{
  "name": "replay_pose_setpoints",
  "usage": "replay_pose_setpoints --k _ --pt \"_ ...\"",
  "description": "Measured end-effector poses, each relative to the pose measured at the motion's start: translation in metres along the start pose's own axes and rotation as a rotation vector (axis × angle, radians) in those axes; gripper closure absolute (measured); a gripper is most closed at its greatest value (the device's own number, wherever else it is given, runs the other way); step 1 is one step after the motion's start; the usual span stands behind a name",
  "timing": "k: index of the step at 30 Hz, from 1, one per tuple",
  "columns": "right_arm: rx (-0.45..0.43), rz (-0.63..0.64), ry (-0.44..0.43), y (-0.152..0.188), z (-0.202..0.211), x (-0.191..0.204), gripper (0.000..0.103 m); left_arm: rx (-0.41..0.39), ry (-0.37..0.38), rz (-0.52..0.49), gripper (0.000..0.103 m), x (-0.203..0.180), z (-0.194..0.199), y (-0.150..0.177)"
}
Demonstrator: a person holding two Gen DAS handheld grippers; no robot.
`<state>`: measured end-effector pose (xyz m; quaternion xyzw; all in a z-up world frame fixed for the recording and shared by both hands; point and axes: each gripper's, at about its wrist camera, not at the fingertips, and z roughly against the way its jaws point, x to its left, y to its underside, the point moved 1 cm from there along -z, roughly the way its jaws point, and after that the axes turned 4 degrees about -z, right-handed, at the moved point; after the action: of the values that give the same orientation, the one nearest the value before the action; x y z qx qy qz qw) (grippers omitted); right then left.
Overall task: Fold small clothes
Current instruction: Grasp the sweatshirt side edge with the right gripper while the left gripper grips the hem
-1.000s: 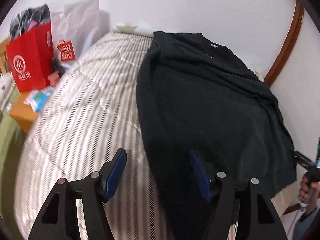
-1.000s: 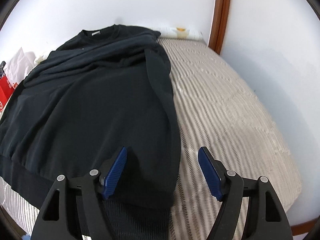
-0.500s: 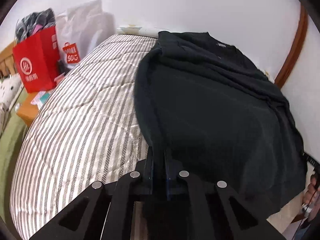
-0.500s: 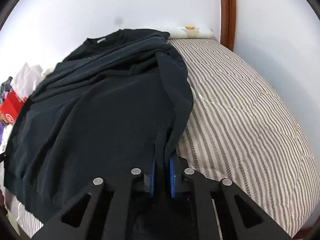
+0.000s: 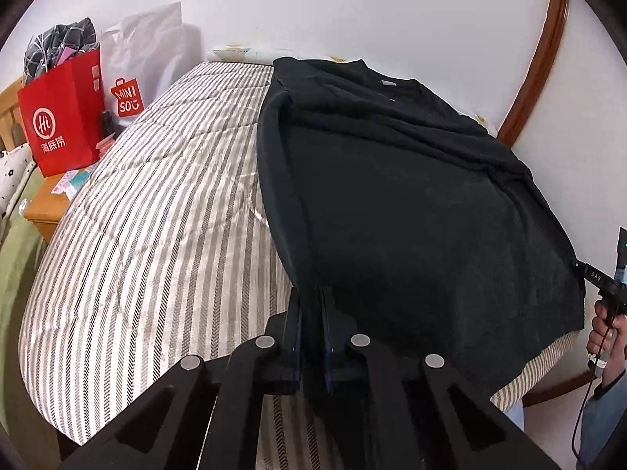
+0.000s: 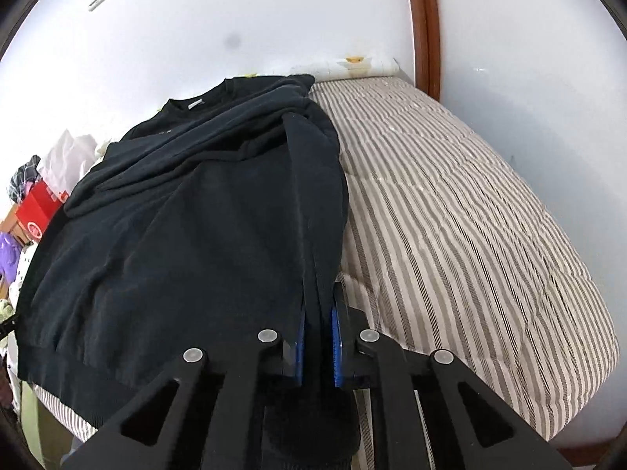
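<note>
On the striped bed point(image 5: 149, 227) lies a big black sweater point(image 5: 411, 203), spread flat with its neck near the wall and its sleeves folded across the top. A red bag point(image 5: 58, 117) stands off to the side. A second ago both claws were spread wide over the bottom hem. Now the left claw point(image 5: 311, 337) pinches the hem at one side, and the right claw point(image 6: 317, 344) pinches it at the other. I think the hem is ready to be lifted and folded up toward the neck.
</note>
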<state>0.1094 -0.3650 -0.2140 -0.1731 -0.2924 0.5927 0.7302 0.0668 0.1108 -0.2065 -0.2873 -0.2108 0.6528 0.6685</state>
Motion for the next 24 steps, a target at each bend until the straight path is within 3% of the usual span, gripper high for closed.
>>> replay_pose_setpoints --k 6,8,13,15,18,20,22,24 --pt "0.041 -0.018 -0.010 0.001 -0.008 -0.001 0.082 0.027 0.043 0.051 0.082 0.010 -0.008 -0.002" --pt "0.043 -0.024 -0.021 0.003 -0.010 0.000 0.072 0.019 0.039 0.046 0.079 0.006 -0.011 -0.004" --pt "0.039 -0.014 -0.024 0.001 -0.017 0.016 0.051 0.009 0.047 0.001 0.047 -0.012 -0.020 -0.009" --pt "0.033 0.007 -0.015 0.001 -0.020 0.023 0.048 0.010 0.019 -0.043 0.044 -0.024 -0.025 -0.009" --pt "0.025 0.070 0.024 0.003 -0.023 0.037 0.052 0.022 -0.046 -0.101 0.047 -0.037 -0.029 -0.009" --pt "0.015 0.094 0.018 0.005 -0.021 0.039 0.078 0.016 -0.069 -0.111 0.065 -0.037 -0.027 -0.008" --pt "0.005 0.071 0.007 0.007 -0.017 0.033 0.090 0.016 -0.054 -0.092 0.094 -0.030 -0.024 -0.007" --pt "0.001 0.027 -0.029 0.006 -0.012 0.023 0.093 0.015 -0.004 -0.026 0.095 -0.016 -0.020 -0.005"
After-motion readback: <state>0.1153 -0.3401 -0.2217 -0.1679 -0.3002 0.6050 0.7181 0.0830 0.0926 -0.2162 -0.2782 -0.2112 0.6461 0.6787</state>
